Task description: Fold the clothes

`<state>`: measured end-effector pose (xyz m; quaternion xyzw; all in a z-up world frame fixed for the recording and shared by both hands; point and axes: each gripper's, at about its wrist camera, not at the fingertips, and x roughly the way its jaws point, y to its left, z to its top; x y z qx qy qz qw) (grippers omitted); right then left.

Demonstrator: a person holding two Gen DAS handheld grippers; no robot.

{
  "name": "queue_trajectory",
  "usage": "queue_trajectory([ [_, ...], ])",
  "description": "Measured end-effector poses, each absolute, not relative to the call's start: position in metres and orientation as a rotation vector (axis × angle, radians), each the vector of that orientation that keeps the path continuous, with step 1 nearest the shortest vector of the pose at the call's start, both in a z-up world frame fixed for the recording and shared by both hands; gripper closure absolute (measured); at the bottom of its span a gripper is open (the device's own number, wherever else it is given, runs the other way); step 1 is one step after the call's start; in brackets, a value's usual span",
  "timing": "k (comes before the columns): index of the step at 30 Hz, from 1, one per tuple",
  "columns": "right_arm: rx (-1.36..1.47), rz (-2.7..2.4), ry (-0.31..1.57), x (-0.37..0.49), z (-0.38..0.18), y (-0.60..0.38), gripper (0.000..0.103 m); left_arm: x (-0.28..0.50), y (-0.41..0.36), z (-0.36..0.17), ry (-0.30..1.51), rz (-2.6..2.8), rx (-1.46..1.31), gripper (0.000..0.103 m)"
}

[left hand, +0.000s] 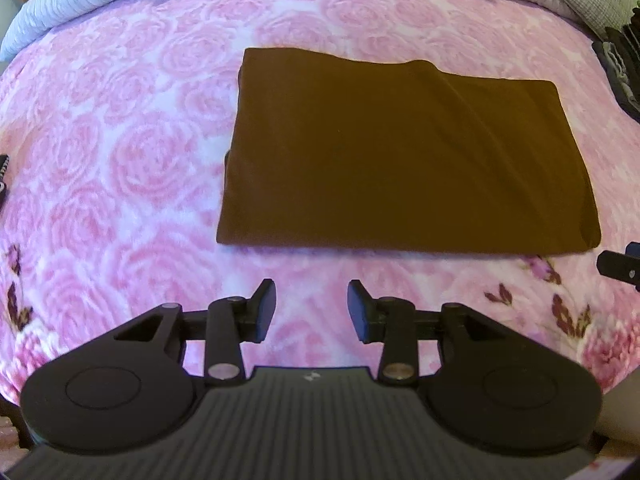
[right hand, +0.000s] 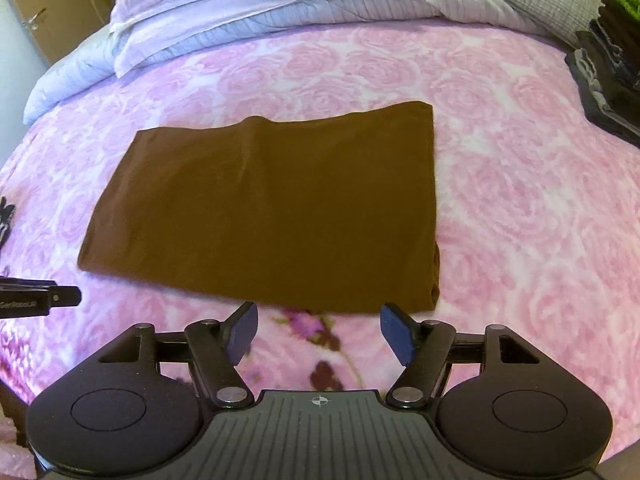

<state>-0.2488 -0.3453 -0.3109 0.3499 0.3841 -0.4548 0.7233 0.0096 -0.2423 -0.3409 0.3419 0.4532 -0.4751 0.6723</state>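
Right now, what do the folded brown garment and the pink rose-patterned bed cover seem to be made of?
The folded brown garment looks like a thin matte knit, perhaps cotton jersey: it lies flat, with soft creases and no sheen. The pink rose-patterned bed cover looks like plush fleece: its surface is fuzzy and the printed roses have soft edges.

Folded garment (left hand: 404, 152) flat on bedspread (left hand: 120, 140); pillows (right hand: 240, 12) behind.

Left hand-held gripper (left hand: 312, 310) and right hand-held gripper (right hand: 319, 334) both gape, empty
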Motion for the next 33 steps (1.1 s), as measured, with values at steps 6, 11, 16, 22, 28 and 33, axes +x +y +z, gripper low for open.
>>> queue_trajectory([
  [6, 0.788, -1.021, 0.803, -0.268, -0.312, -0.350, 0.038, 0.021, -0.240, -0.339, 1.018, -1.122, 0.683, 0.068],
  [11, 0.890, -1.089, 0.598, -0.318, -0.349, -0.398, 0.038, 0.070, -0.267, -0.355, 1.001, -1.176, 0.536, 0.070],
  [16, 1.033, -1.080, 0.492, -0.346, -0.389, -0.453, 0.042, 0.112, -0.309, -0.376, 0.997, -1.210, 0.455, 0.071],
  [22, 1.199, -0.924, 0.312, -0.362, -0.417, -0.490, 0.047, 0.143, -0.338, -0.411, 1.103, -1.243, 0.401, 0.072],
  [28, 1.220, -0.784, 0.371, -0.343, -0.428, -0.514, 0.069, 0.164, -0.336, -0.418, 1.194, -1.262, 0.312, 0.072],
  [33, 1.238, -0.886, 0.468, -0.333, -0.418, -0.518, 0.087, 0.174, -0.342, -0.419, 1.237, -1.277, 0.300, 0.072],
])
